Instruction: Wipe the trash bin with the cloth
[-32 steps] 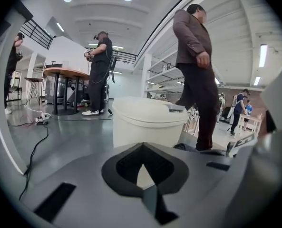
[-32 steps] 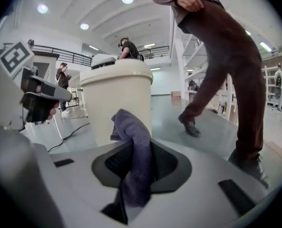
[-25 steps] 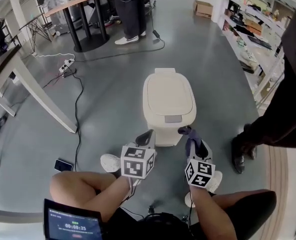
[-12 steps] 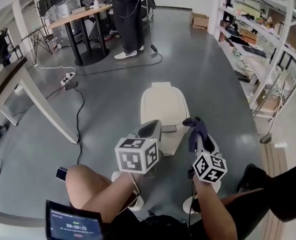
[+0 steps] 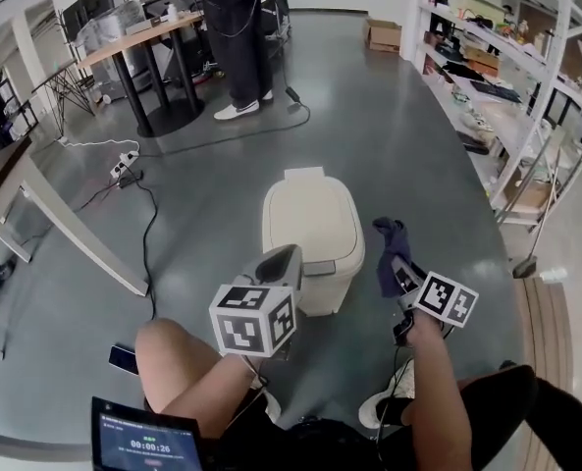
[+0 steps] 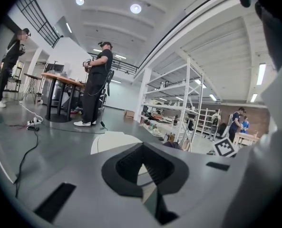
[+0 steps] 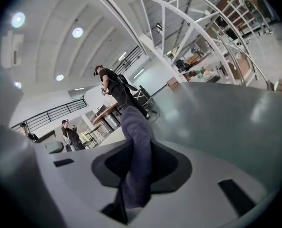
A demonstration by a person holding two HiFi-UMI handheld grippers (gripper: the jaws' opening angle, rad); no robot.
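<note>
A cream trash bin with its lid shut stands on the grey floor in front of my knees. My left gripper hovers at the bin's near left corner, jaws shut on nothing; in the left gripper view the bin's lid shows just beyond the jaws. Off the bin's right side, my right gripper is shut on a dark purple cloth that sticks up out of the jaws and hangs clear of the bin. In the right gripper view the cloth fills the gap between the jaws.
A person stands by a round table at the back. A black cable and a power strip lie on the floor at left, by a slanted white desk leg. Shelving lines the right side. A phone lies by my left knee.
The right gripper has carried the cloth from the bin's front to its right side and higher. The left gripper rose slightly. The dark-clothed person at the right edge has left the view.
</note>
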